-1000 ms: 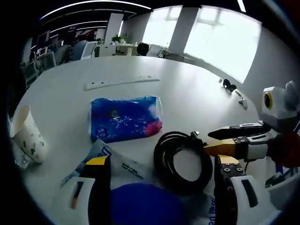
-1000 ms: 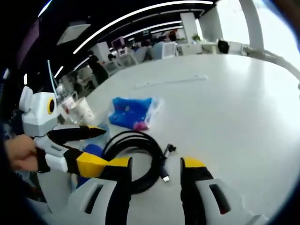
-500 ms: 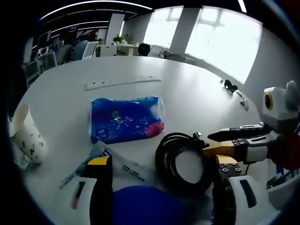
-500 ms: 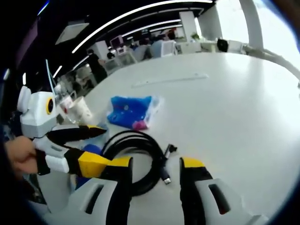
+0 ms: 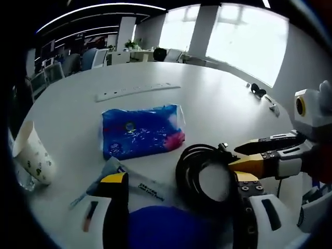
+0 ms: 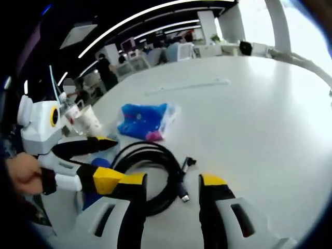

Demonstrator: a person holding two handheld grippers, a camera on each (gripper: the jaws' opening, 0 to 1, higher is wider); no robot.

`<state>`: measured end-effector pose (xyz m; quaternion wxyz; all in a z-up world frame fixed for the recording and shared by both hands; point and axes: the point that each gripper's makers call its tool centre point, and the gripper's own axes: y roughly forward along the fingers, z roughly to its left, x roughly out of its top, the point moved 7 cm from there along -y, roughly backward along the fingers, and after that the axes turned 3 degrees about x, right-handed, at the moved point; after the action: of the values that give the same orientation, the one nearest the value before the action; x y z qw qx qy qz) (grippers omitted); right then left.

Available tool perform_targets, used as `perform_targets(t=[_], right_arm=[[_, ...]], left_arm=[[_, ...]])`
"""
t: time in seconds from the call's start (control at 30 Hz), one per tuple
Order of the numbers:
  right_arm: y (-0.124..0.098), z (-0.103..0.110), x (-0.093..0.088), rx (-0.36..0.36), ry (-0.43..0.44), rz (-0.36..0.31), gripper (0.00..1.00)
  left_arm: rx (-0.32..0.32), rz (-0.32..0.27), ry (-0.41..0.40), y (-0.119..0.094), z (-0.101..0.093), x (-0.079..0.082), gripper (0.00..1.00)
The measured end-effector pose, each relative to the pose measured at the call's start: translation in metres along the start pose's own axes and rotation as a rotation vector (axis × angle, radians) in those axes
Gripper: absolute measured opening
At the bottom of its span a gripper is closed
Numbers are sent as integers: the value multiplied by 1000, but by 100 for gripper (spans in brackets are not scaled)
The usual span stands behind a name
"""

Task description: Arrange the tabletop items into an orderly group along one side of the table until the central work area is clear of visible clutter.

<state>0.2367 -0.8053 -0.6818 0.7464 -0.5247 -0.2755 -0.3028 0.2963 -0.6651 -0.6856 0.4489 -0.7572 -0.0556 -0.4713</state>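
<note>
In the left gripper view, the left gripper [image 5: 179,181] hovered with its jaws spread and nothing between them but a round blue object [image 5: 166,228] low between the jaws. The coiled black cable [image 5: 205,176] lay on the white table [image 5: 207,98] just ahead of its right jaw, the blue tissue pack [image 5: 140,130] beyond, a paper cup [image 5: 32,154] far to one side. The right gripper [image 6: 174,181] was likewise released, the cable [image 6: 150,174] lying just ahead of its left jaw, plug end between the jaws. A white power strip [image 5: 136,90] lay farther back.
</note>
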Motion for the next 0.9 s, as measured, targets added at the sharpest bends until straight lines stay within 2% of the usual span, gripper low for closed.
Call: perform_targets(t=[0.27,0.9], right_arm=[[1,1,1,-1,-7,7,36],[7,4,-5,-19,-6,44,34]], left_arm=[[55,12,98,2,1,-4,72],[112,9,143,3,-2,-6,69]])
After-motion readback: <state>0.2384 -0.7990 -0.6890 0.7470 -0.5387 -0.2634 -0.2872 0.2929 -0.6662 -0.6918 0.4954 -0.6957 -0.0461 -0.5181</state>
